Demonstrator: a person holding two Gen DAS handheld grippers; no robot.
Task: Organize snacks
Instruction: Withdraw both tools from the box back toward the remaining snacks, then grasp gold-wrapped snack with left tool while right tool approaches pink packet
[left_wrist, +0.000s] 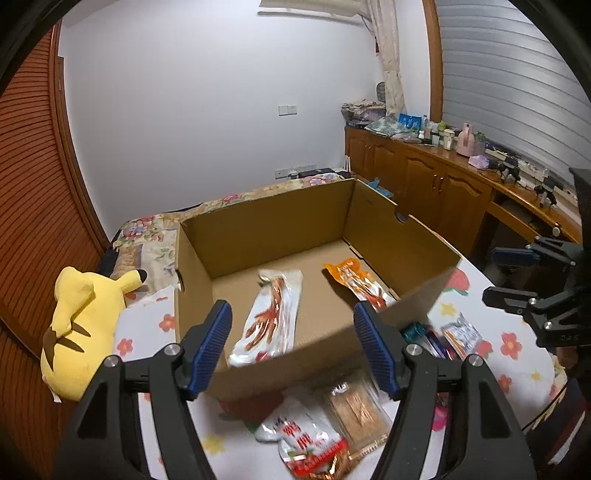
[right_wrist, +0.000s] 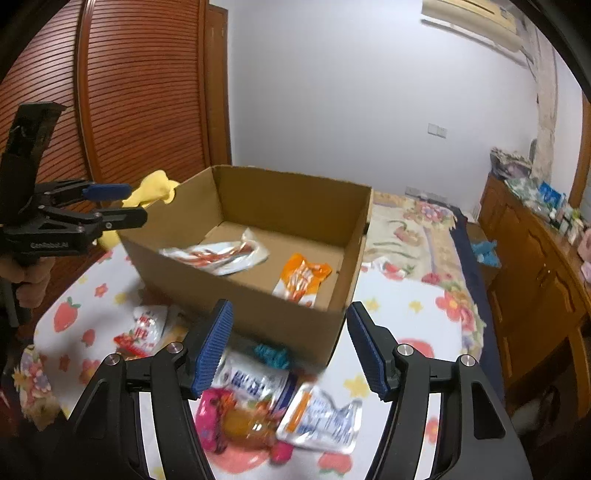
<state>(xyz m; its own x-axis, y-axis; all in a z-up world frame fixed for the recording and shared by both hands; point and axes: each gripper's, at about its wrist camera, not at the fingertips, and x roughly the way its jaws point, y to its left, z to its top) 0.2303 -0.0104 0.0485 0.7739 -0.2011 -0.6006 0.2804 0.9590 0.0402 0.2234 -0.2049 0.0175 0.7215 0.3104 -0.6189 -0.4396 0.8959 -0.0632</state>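
While the cardboard box (left_wrist: 406, 240) stands open on the flower-print bed cover (left_wrist: 513, 343), two snack packs lie flat on its floor: a white pack (left_wrist: 271, 321) toward 9 o'clock and an orange pack (left_wrist: 356, 282) toward 3 o'clock. The left gripper (left_wrist: 291, 343) is parted about halfway with nothing between its blue pads, hanging over the box's near wall. The right gripper (right_wrist: 288, 343) is likewise half open and empty, above loose snack packs (right_wrist: 317, 417) at 6 o'clock of the box. A yellow plush toy (left_wrist: 79, 332) lies at 9 o'clock.
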